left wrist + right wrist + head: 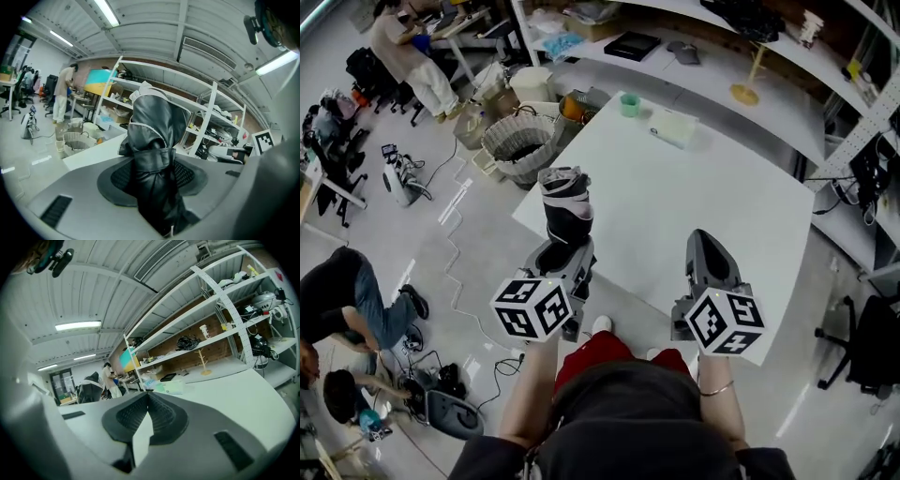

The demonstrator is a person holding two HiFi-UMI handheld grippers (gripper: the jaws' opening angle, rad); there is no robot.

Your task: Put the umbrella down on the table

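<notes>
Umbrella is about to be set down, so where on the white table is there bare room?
Most of the white table is bare, from the near edge by the left tool, which holds the folded umbrella, up to the far corner. Only that corner is crowded, with a green cup and a pale flat packet.

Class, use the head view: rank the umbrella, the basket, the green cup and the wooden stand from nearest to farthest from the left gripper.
1. The umbrella: held by the left gripper, over the near edge of the table.
2. The basket: on the floor, left of the table.
3. The green cup: at the table's far corner.
4. The wooden stand: on the counter beyond the table.
</notes>
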